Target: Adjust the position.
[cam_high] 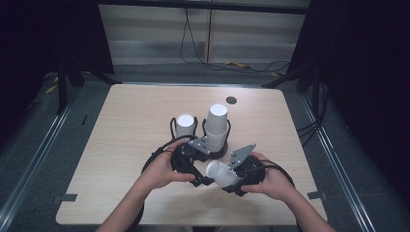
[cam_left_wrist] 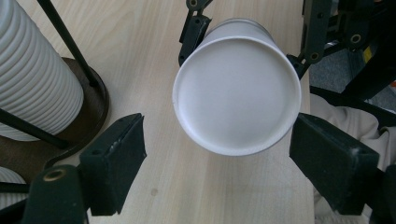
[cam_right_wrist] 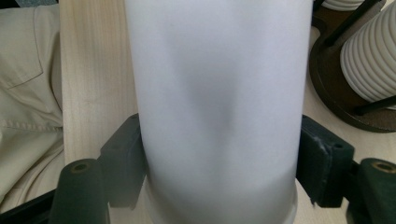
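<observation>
A white paper cup (cam_high: 220, 173) lies on its side above the table's front middle, with my right gripper (cam_high: 232, 179) shut on its wall. In the right gripper view both pads (cam_right_wrist: 322, 158) press the cup (cam_right_wrist: 217, 93). Its flat bottom (cam_left_wrist: 237, 93) faces my left gripper (cam_left_wrist: 217, 154), whose jaws stand open on either side of it; the left pad (cam_left_wrist: 119, 156) is clear of the cup and the right one is close to its edge. In the high view my left gripper (cam_high: 204, 170) meets the cup's bottom end.
Just behind the hands a dark round holder (cam_high: 220, 153) with wire posts carries two stacks of white cups, a tall one (cam_high: 217, 126) and a shorter one (cam_high: 185, 125). A small dark disc (cam_high: 231, 100) lies near the table's far edge.
</observation>
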Tool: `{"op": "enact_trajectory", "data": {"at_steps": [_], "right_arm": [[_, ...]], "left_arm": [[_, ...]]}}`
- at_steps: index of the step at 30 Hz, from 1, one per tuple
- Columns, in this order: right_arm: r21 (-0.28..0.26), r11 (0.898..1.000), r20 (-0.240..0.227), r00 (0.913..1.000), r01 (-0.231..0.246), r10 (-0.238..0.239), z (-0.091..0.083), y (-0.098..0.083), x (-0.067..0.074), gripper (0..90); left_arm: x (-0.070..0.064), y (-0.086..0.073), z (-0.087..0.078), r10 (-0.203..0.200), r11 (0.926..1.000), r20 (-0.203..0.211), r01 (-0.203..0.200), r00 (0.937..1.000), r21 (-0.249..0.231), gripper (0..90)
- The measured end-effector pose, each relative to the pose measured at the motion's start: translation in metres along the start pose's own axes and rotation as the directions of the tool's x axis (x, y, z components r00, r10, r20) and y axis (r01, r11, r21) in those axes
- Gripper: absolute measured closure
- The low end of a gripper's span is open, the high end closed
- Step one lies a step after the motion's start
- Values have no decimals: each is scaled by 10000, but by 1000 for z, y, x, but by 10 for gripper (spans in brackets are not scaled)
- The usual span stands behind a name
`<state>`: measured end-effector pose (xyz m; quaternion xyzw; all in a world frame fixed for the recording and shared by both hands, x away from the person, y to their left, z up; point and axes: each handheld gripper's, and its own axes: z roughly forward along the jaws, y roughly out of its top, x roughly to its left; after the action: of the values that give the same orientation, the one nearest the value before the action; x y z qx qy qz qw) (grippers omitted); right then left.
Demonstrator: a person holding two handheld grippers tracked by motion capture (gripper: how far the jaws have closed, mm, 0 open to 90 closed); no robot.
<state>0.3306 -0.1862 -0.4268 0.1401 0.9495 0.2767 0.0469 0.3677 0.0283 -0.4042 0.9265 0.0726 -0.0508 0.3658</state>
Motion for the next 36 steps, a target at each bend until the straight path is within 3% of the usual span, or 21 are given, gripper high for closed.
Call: {"op": "enact_trajectory", "data": {"at_steps": [6,7,18,19,36], "right_arm": [[36,9999,-14,9999,116,-115,1,2,0,274],[50,9999,-54,9999,112,-112,1,3,1,274],[57,9998,-102,9998,190,-189,3,7,1,274],[82,9998,-117,9997,193,-192,3,8,1,273],[132,9996,-162,9996,229,-227,7,10,1,273]], "left_arm": [[1,0,3,-11,10000,56,11,10000,4,183],[1,2,2,10,9998,116,-13,9999,205,183],[-1,2,5,46,10000,108,-46,9999,49,201],[-1,3,3,76,9998,149,-79,9999,205,201],[-2,2,7,253,9993,190,-258,9995,261,257]]}}
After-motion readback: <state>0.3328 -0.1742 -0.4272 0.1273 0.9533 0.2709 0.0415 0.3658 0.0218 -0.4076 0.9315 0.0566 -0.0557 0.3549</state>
